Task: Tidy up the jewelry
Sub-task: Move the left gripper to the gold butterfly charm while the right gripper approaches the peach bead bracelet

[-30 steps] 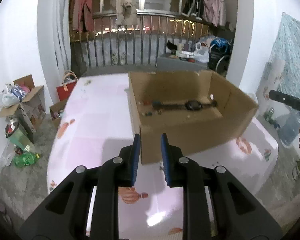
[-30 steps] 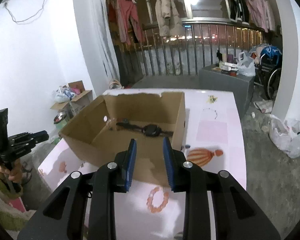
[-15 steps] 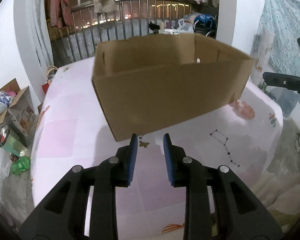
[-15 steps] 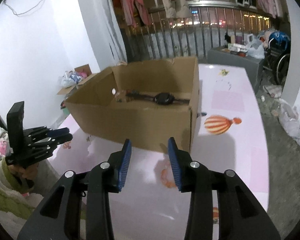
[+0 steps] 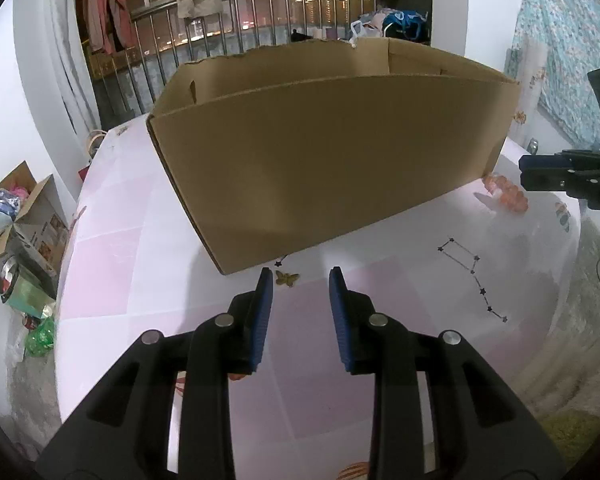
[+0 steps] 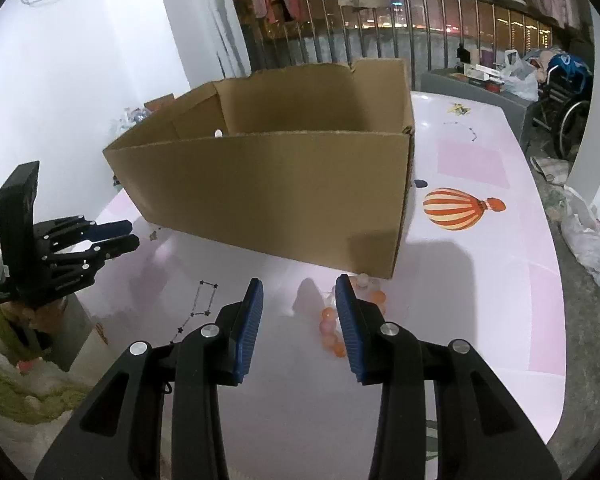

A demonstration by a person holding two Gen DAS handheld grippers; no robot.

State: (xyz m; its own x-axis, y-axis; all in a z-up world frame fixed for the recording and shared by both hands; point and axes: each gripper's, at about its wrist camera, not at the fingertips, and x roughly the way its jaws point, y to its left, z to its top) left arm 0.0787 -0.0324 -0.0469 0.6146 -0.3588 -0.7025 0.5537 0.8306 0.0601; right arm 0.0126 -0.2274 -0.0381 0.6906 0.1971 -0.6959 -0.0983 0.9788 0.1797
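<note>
A brown cardboard box [image 5: 324, 160] stands on the pink table [image 5: 140, 280]; it also shows in the right wrist view [image 6: 276, 196]. Its inside is hidden from both views. My left gripper [image 5: 300, 280] is open and empty, low over the table, just short of a small gold butterfly piece [image 5: 286, 278] by the box's near wall. My right gripper [image 6: 299, 288] is open and empty, beside an orange bead bracelet [image 6: 332, 326] lying at the box's near corner. The bracelet also shows in the left wrist view [image 5: 506, 192].
The table surface [image 6: 480, 320] has printed balloon [image 6: 458, 209] and constellation patterns [image 5: 470, 270]. The left gripper shows at the left of the right wrist view [image 6: 112, 240]. Boxes and bags [image 5: 16, 216] lie on the floor left of the table. A balcony railing is behind.
Both grippers have dropped lower and closer to the table, so the watch inside the box is no longer seen. The right gripper's jaws have opened wider, now beside the bracelet.
</note>
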